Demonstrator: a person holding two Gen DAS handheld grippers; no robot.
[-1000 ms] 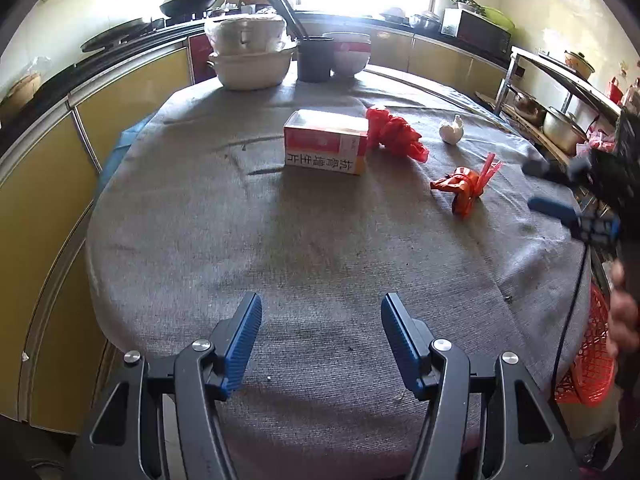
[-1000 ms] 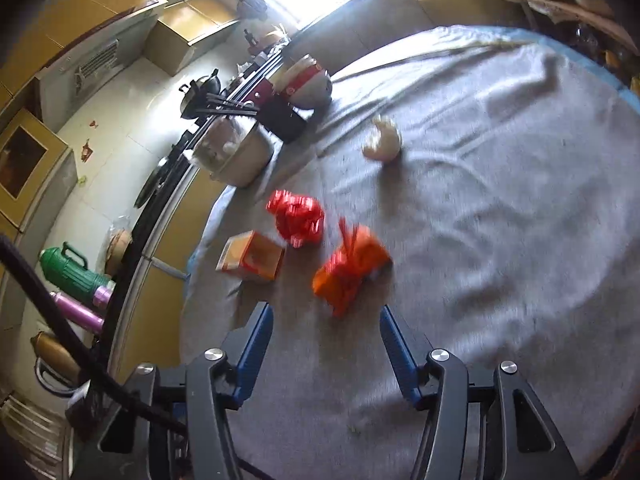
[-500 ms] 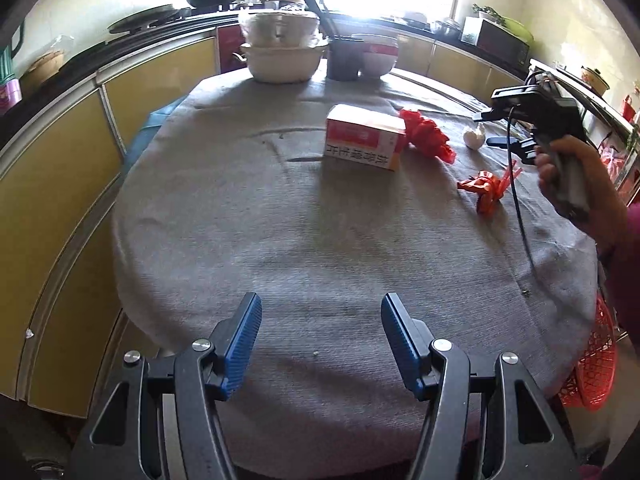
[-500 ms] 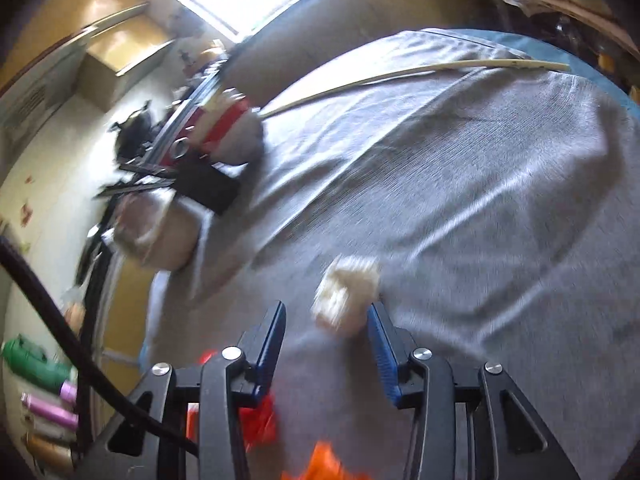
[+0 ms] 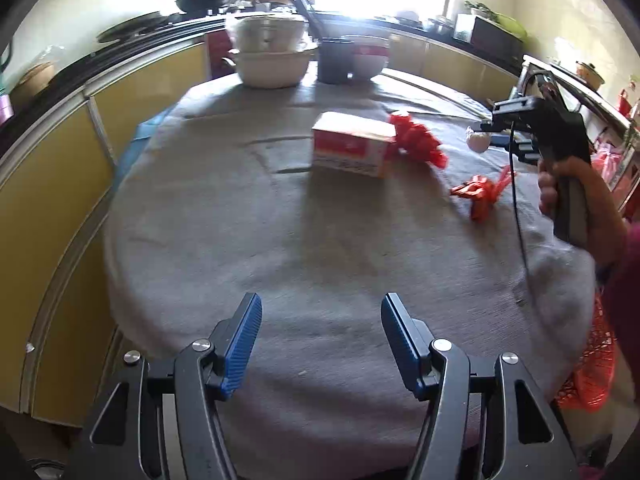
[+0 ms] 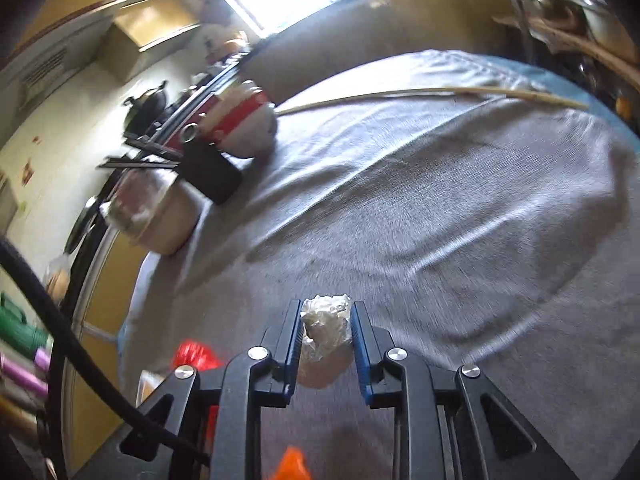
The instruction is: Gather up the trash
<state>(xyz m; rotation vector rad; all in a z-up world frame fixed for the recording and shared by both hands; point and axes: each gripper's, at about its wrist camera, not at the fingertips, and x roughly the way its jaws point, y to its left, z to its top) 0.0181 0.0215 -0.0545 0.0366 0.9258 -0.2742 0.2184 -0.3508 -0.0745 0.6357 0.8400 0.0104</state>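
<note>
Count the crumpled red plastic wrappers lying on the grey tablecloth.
2. One crumpled red plastic wrapper lies against the red-and-white cardboard box; the other lies apart, nearer the right edge. More may be hidden.

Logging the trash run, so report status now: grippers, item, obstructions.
Right gripper shut on the white wad, jaws just closed. Left gripper open, empty, over the grey cloth. Box and red wrappers uncollected. Nothing in the way.

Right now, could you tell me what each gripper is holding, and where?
The right gripper is shut on the crumpled white paper wad, pinching its two sides. The left gripper is open and holds nothing.
</note>
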